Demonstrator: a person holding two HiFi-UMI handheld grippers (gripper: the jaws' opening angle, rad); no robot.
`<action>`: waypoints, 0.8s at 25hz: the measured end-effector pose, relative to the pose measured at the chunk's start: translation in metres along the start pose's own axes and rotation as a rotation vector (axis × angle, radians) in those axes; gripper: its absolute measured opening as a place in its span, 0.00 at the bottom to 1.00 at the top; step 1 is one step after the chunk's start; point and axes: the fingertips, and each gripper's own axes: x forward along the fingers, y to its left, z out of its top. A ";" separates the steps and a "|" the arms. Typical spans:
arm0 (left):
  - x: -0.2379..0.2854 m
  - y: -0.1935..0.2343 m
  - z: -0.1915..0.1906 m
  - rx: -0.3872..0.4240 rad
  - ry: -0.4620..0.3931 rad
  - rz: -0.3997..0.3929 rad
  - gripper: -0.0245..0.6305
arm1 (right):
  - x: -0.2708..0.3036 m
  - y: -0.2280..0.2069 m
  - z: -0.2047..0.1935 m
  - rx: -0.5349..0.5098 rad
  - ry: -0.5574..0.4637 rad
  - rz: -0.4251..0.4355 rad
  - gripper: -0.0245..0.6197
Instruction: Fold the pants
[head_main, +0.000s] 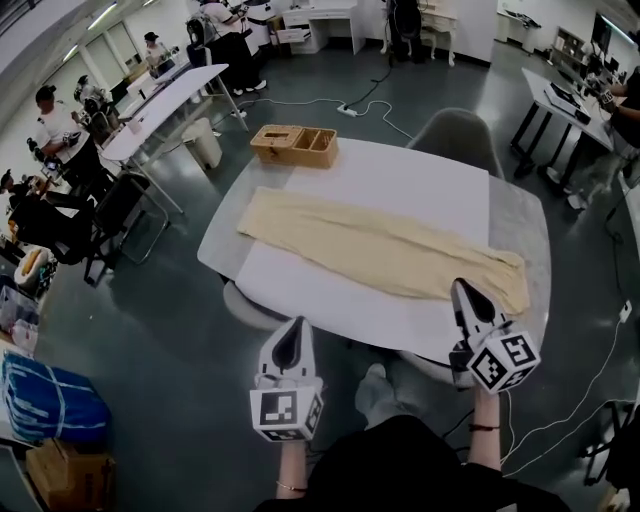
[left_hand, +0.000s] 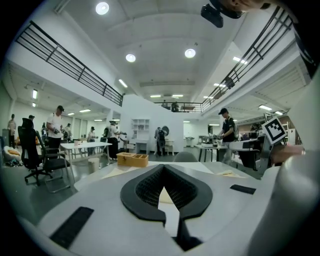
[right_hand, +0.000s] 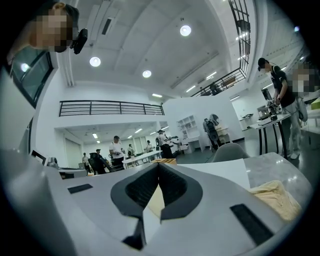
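Note:
Cream pants (head_main: 380, 245) lie flat and stretched out slantwise across the white table (head_main: 400, 175), from far left to near right. My left gripper (head_main: 293, 326) is shut and empty, hanging just off the table's near edge, short of the cloth. My right gripper (head_main: 462, 287) is also shut with nothing in it; its tip is at the near edge of the pants' right end, and I cannot tell if it touches. In the left gripper view the jaws (left_hand: 163, 167) meet. In the right gripper view the jaws (right_hand: 158, 165) meet too, with the pants' end (right_hand: 274, 196) to their right.
A wooden box (head_main: 294, 145) with compartments stands at the table's far left corner. A grey chair (head_main: 455, 135) is tucked in behind the table. Cables run over the floor, and people work at other tables on the left (head_main: 170, 95).

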 end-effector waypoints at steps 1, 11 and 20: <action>0.010 0.003 0.003 0.004 0.002 -0.004 0.05 | 0.008 -0.004 0.002 0.000 0.001 -0.004 0.06; 0.109 0.011 0.016 0.032 0.033 -0.077 0.05 | 0.059 -0.058 0.008 0.025 0.028 -0.069 0.06; 0.190 -0.011 0.006 0.042 0.101 -0.197 0.05 | 0.084 -0.120 -0.003 0.050 0.070 -0.181 0.06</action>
